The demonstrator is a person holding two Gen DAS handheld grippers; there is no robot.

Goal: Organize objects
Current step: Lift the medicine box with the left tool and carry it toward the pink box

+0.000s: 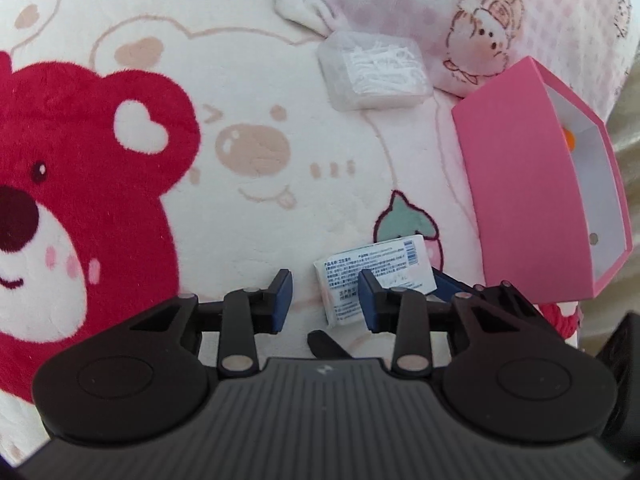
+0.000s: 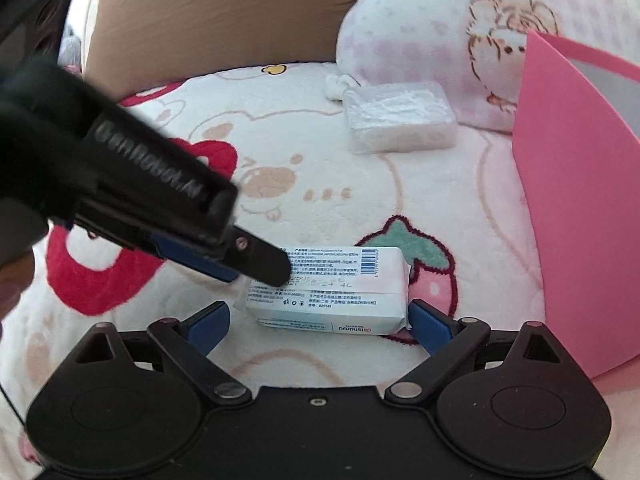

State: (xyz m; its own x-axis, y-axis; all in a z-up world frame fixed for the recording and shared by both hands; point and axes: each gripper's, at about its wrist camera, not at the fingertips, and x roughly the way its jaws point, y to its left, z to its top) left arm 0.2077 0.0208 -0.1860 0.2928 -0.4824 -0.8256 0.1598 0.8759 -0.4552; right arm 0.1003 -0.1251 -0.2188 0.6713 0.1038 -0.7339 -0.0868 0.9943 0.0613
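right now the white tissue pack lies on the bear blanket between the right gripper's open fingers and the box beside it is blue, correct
Not quite: the box is pink, not blue, as the right wrist view shows. The rest holds: the white tissue pack lies on the bear blanket between the right gripper's open fingers.

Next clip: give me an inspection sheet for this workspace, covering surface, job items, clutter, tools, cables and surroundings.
Surface: plush blanket with cartoon bear prints.
Job's things: white tissue pack lying flat, printed label up; clear plastic box of small white pieces beyond it; pink box open, tilted, with something orange inside.
Clutter: small white fabric piece by the pillow.
Tools: right tool open, fingers either side of the tissue pack, not pressing; left tool slightly open, empty, tip at the pack's far left corner.
Cables: nothing seen.
Surroundings: pink checked pillow, brown cushion.
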